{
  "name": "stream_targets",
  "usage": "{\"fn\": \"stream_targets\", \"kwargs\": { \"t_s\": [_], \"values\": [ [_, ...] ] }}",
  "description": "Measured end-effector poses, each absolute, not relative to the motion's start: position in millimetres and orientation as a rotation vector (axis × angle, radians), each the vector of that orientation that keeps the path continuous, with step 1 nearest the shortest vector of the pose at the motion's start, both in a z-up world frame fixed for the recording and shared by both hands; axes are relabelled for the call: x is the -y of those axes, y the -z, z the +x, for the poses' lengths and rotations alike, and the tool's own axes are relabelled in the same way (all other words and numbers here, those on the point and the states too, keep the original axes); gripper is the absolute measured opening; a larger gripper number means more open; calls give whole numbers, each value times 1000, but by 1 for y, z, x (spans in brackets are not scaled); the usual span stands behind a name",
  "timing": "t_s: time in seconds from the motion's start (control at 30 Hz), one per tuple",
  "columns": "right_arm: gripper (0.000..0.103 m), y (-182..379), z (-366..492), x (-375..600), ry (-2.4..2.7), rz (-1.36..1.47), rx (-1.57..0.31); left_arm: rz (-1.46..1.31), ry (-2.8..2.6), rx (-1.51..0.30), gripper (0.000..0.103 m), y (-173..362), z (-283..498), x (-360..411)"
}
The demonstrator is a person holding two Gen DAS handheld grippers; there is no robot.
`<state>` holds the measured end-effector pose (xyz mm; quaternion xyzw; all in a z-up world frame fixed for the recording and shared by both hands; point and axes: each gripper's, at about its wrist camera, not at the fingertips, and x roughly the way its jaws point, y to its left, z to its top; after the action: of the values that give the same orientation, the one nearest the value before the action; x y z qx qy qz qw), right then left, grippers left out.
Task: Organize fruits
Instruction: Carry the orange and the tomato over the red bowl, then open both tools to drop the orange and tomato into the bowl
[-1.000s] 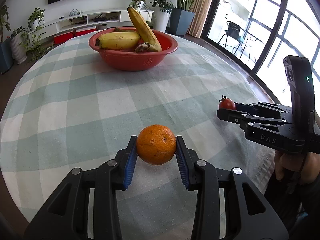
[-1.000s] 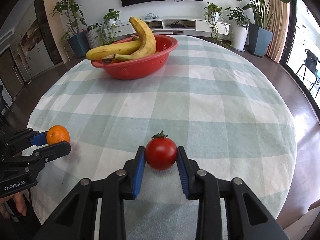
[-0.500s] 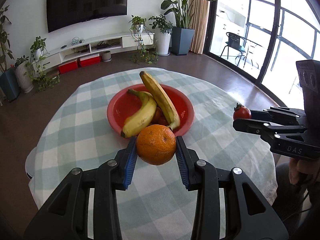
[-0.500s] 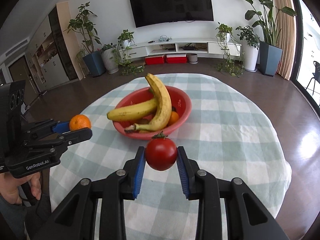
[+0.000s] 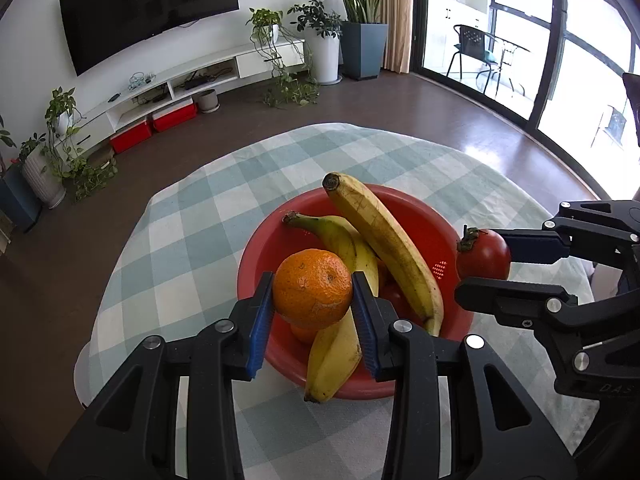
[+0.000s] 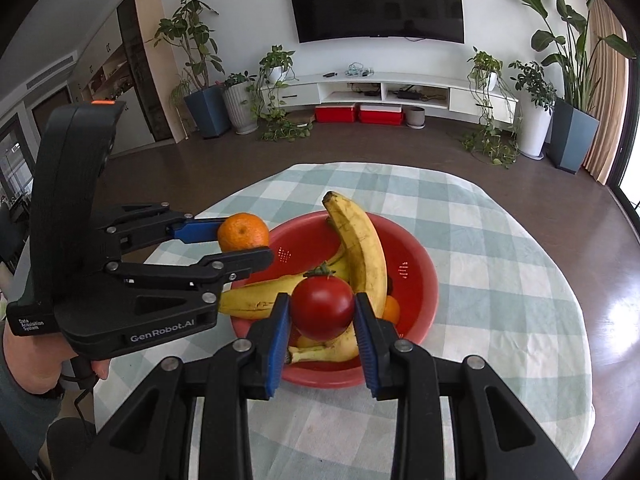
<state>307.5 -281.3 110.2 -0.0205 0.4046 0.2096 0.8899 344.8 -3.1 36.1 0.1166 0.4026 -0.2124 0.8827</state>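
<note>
My left gripper (image 5: 313, 294) is shut on an orange (image 5: 312, 288), held in the air over the near left part of a red bowl (image 5: 450, 240). Two yellow bananas (image 5: 384, 236) lie in that bowl, with smaller fruit partly hidden under them. My right gripper (image 6: 322, 314) is shut on a red tomato (image 6: 322, 307) with a green stem, hanging above the bowl (image 6: 420, 268) near its front. In the right wrist view the left gripper (image 6: 244, 246) and its orange (image 6: 243, 232) hover at the bowl's left rim. The tomato (image 5: 483, 254) shows at the bowl's right rim in the left wrist view.
The bowl sits on a round table under a green and white checked cloth (image 6: 500, 280). Dark wooden floor surrounds it. A white TV bench (image 6: 384, 88), potted plants (image 6: 576, 136) and a wall TV stand far behind. A hand (image 6: 28, 356) grips the left tool.
Both grippers rose from just above the tablecloth and travelled toward the bowl, carrying the orange and the tomato. They now hang over the bowl, closer to each other.
</note>
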Motion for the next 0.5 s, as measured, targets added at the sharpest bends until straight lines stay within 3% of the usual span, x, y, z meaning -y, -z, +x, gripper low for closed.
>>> {"fn": "stream_targets", "kwargs": {
  "t_s": [0.5],
  "values": [
    [34, -64, 331, 271, -403, -112, -911, 262, 436, -909, 35, 13, 389, 12]
  ]
}}
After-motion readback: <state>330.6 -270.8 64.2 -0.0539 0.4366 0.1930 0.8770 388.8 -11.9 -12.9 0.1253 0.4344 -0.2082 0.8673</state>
